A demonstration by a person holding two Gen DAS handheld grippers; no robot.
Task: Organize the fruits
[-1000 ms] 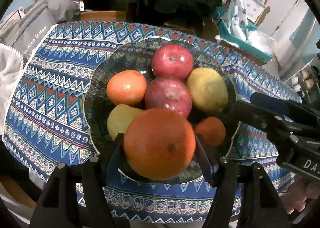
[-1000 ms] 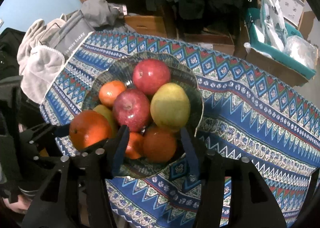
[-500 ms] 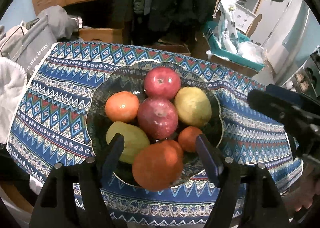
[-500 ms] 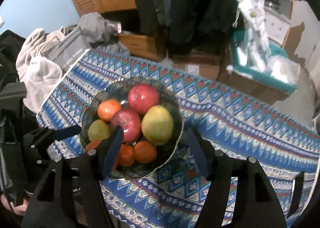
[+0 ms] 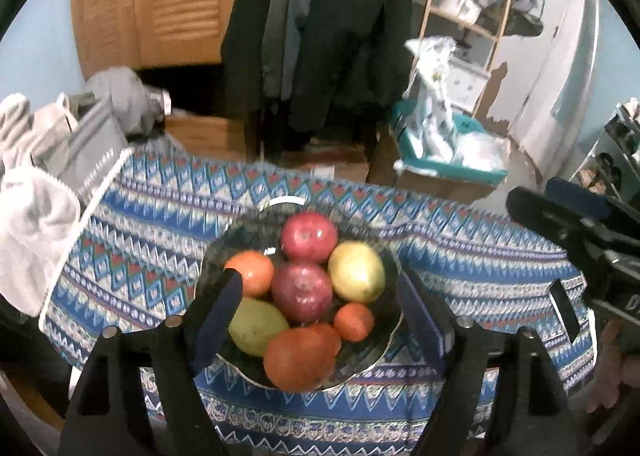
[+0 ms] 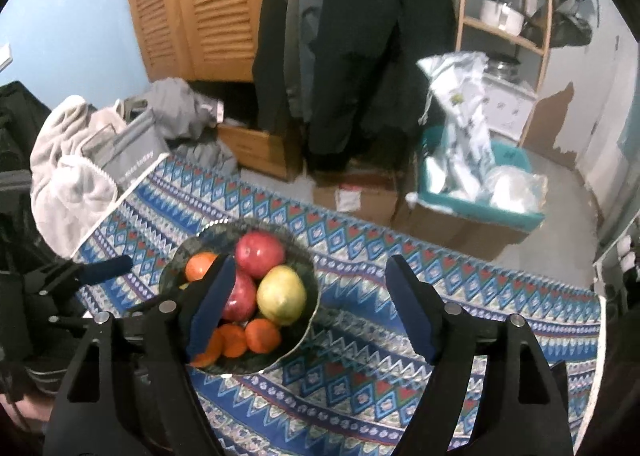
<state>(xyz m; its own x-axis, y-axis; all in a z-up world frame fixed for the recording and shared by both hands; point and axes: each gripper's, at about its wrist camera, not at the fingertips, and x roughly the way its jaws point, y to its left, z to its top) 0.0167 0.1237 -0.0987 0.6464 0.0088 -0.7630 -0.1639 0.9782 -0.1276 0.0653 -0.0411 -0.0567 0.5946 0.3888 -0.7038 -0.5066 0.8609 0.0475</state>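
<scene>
Where the dark glass bowl (image 5: 298, 292) sits on the blue zigzag-patterned tablecloth (image 5: 132, 240), it holds two red apples (image 5: 309, 235), two yellow-green pears (image 5: 356, 271) and several oranges (image 5: 299, 358). From the left wrist view all the fruit shows, the large orange nearest the camera at the bowl's front rim. The right wrist view sees the same bowl (image 6: 308, 320) further left, and there the left pad hides part of the lower apple and the front oranges (image 6: 262, 334).

Nothing lies between the pads of the left gripper (image 5: 320, 320), whose jaws are opening; the bowl lies beyond them, framed in the gap. On the right gripper (image 6: 310, 306) the jaws are also opening and empty, with the bowl beyond the left pad and bare cloth past the right one.

At the left view's right edge, part of the right gripper's black body shows, cut off. Motion blur softens the cloth pattern.
</scene>
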